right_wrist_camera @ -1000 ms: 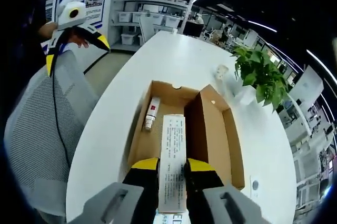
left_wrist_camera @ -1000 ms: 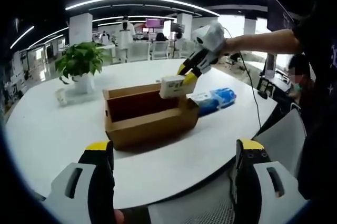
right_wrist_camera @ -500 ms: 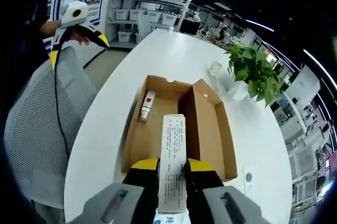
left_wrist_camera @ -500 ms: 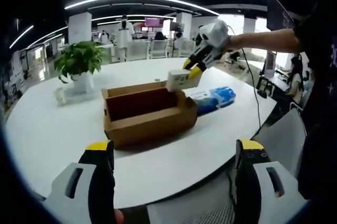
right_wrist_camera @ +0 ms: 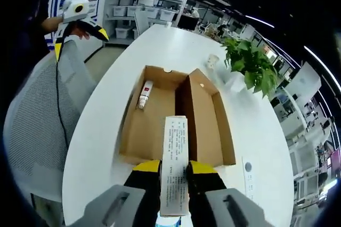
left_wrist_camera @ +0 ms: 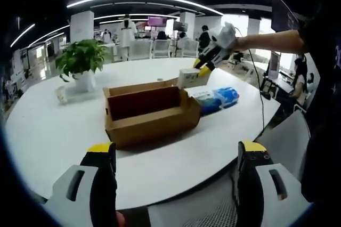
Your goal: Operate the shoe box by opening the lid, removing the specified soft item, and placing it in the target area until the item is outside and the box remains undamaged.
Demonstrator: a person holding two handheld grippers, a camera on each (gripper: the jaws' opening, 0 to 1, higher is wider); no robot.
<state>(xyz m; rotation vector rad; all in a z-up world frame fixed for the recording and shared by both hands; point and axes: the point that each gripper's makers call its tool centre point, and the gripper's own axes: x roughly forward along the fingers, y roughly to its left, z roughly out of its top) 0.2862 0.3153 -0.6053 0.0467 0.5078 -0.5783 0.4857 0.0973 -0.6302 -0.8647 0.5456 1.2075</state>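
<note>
The open brown shoe box [left_wrist_camera: 149,111] sits on the round white table [left_wrist_camera: 48,131], its lid folded up beside it. My right gripper [left_wrist_camera: 205,66] hovers past the box's far right corner, shut on a white printed carton [left_wrist_camera: 191,77]. In the right gripper view the same carton [right_wrist_camera: 175,152] is clamped between the jaws of the right gripper [right_wrist_camera: 173,169], high above the box [right_wrist_camera: 160,126]. A small red-and-white tube [right_wrist_camera: 143,94] lies inside the box. My left gripper [left_wrist_camera: 176,152] stands open at the table's near edge, also seen as left gripper [right_wrist_camera: 80,40] held by a hand.
A blue-and-white tissue pack [left_wrist_camera: 216,99] lies right of the box. A potted plant [left_wrist_camera: 82,62] and a small cup [left_wrist_camera: 62,96] stand at the far left. A grey mesh chair [right_wrist_camera: 37,120] is at the table edge. A person's arm [left_wrist_camera: 266,40] reaches in from the right.
My right gripper has carried the white carton up and away to the right, off the box's top toward its far corner. The left gripper has stayed put and open.
</note>
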